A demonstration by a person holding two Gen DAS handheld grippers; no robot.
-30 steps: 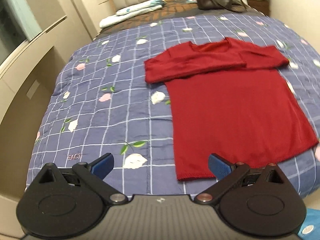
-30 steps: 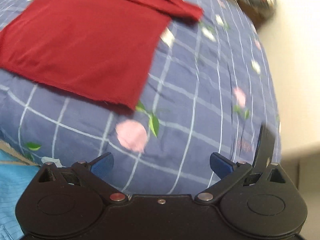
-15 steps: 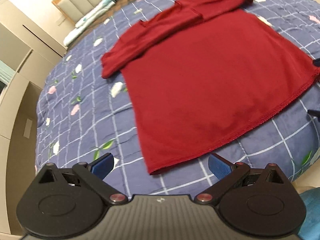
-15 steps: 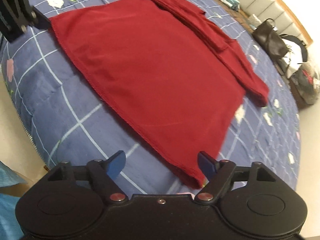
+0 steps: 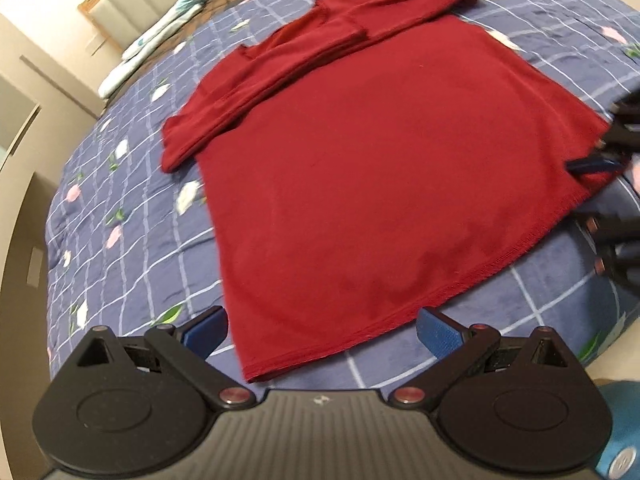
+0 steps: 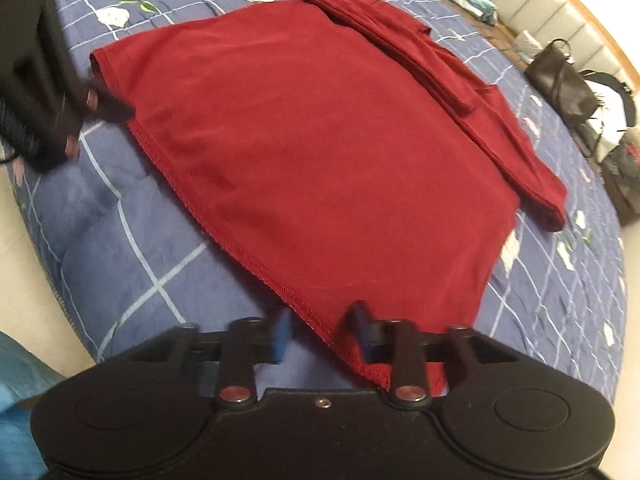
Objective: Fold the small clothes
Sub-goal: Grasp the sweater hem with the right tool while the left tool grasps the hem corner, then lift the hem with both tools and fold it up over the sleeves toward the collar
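A red short-sleeved shirt (image 5: 380,184) lies flat on the blue checked quilt (image 5: 132,240), both sleeves folded across its chest. My left gripper (image 5: 322,332) is open wide and low over the quilt, with one hem corner of the shirt between its fingers. My right gripper (image 6: 322,334) is at the other hem corner, its blue fingers (image 6: 282,336) drawn close on either side of the hem but still apart. The right gripper (image 5: 596,196) shows blurred at the shirt's right corner. In the right wrist view the left gripper (image 6: 110,40) is a dark blur.
A black handbag (image 6: 560,80) and a pile of bags (image 6: 616,136) sit at the far end of the bed by the padded headboard (image 5: 120,12). Folded bedding (image 5: 152,52) lies near it. A cream wardrobe (image 5: 20,168) stands left; the bed's near edge is just below both grippers.
Both grippers have come down and forward to the shirt's hem corners. The right gripper's fingers have narrowed around the hem. The left gripper stays wide open.
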